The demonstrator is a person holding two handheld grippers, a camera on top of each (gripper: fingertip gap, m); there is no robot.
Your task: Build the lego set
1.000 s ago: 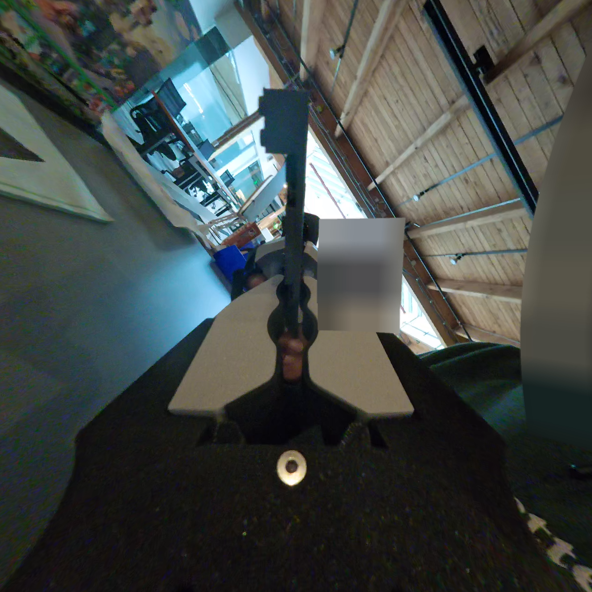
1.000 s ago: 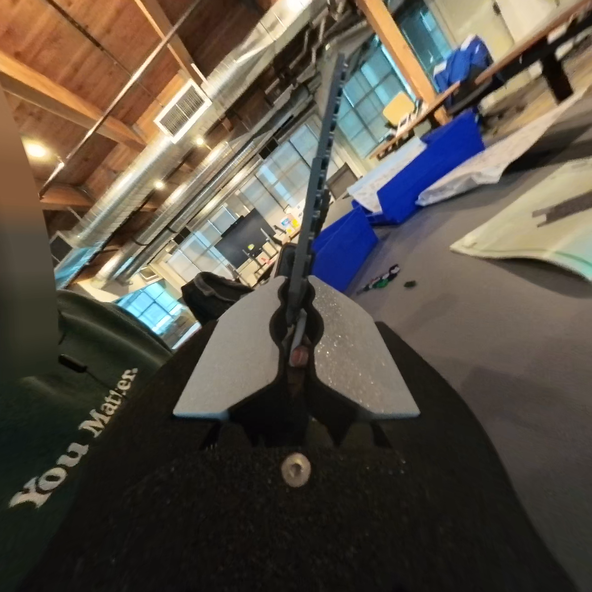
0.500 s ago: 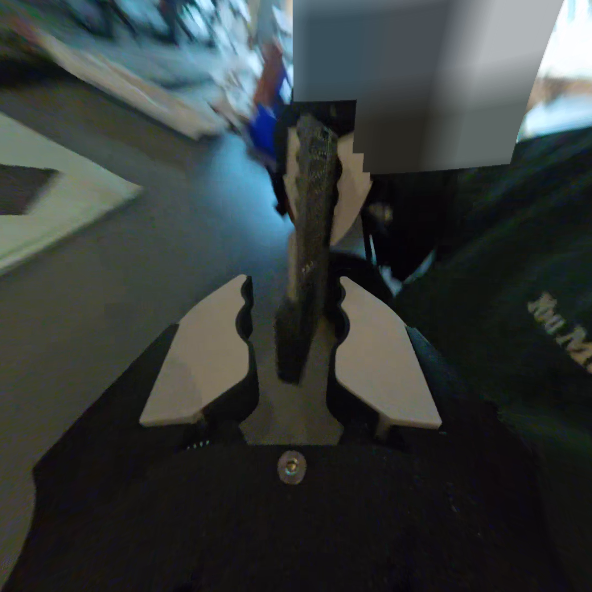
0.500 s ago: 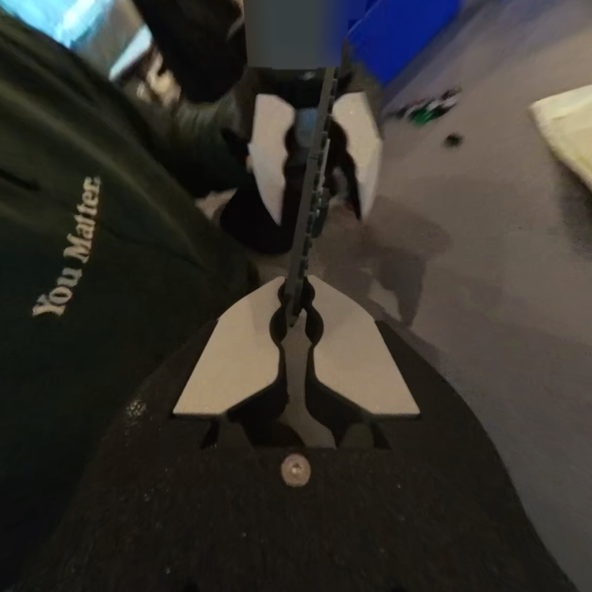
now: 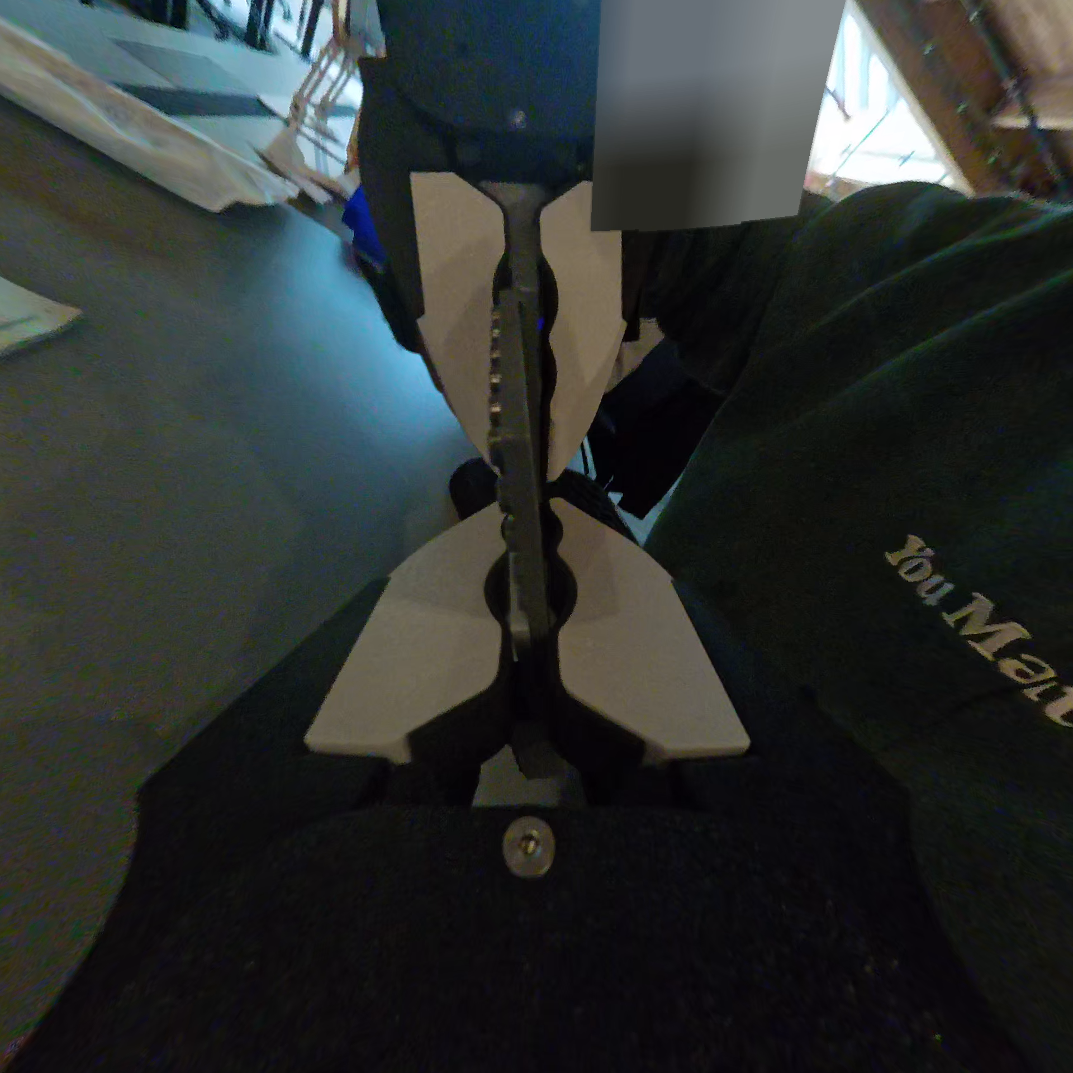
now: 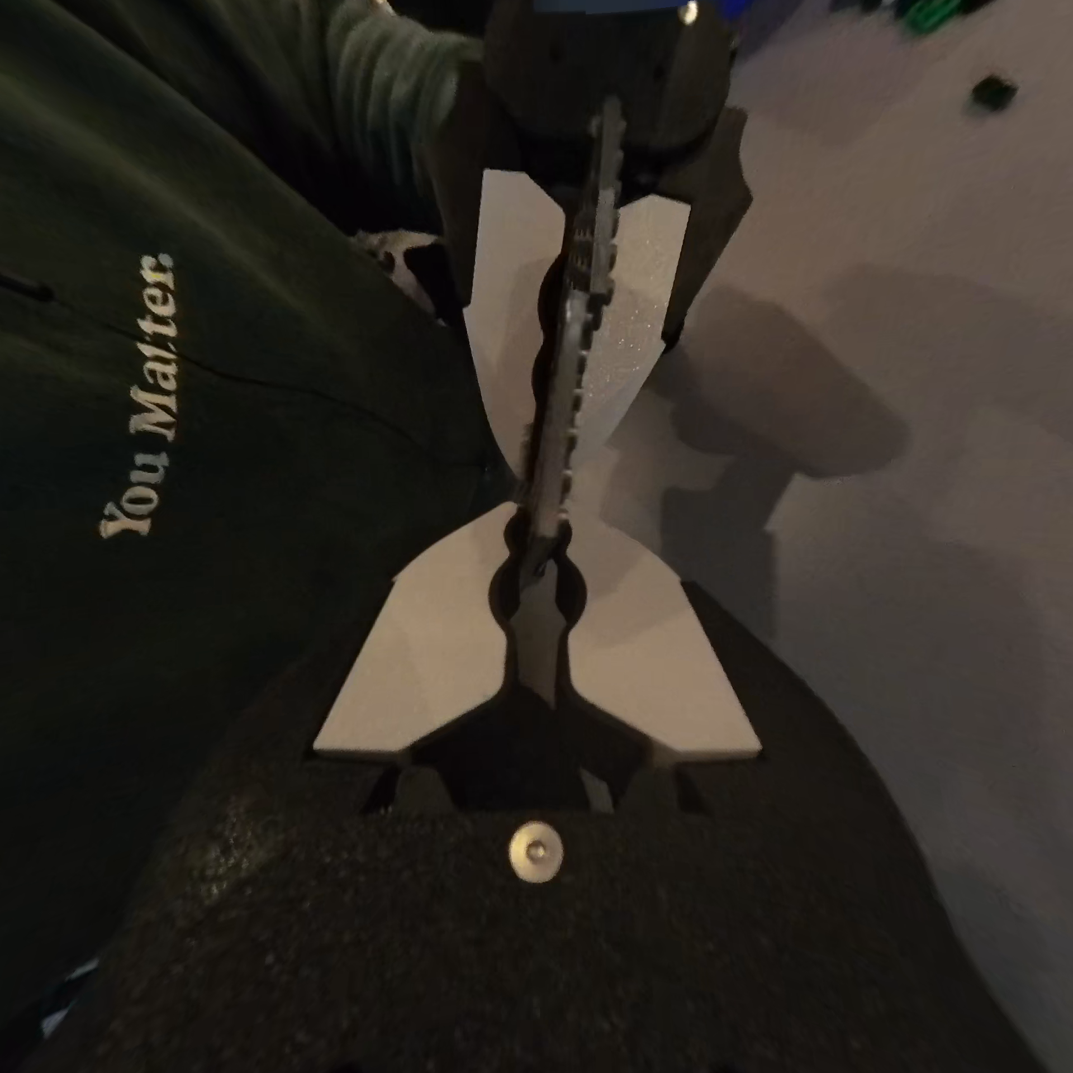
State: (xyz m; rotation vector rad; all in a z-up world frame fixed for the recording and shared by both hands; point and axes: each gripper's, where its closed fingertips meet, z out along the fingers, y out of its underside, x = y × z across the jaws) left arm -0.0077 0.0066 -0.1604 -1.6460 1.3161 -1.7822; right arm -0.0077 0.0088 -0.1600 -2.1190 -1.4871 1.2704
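Note:
A long dark grey lego plate [image 5: 514, 406] is held edge-on in the air between my two grippers, which face each other tip to tip. My left gripper [image 5: 525, 522] is shut on it, with the plate running deep between its white fingers [image 5: 418, 650]. My right gripper [image 5: 522, 464] shows beyond, also closed on the plate. In the right wrist view my right gripper [image 6: 537, 522] pinches the near end of the plate [image 6: 560, 418] at its tips. The left gripper [image 6: 560, 458] shows opposite it.
A grey table [image 6: 871, 580] lies below. A person's dark green sweatshirt [image 6: 174, 174] is close beside both grippers. A small dark piece [image 6: 994, 93] lies on the table at the far right. Paper sheets [image 5: 116, 128] lie at the far left. Both grippers' tips are close together, under 4 cm apart. Both grippers' tips are roughly 30 cm from the small dark piece [image 6: 994, 93].
Both grippers tipped down from the ceiling toward the table. My left gripper opened half a second ago and has shut on the plate again, farther along it. The grippers are closer together.

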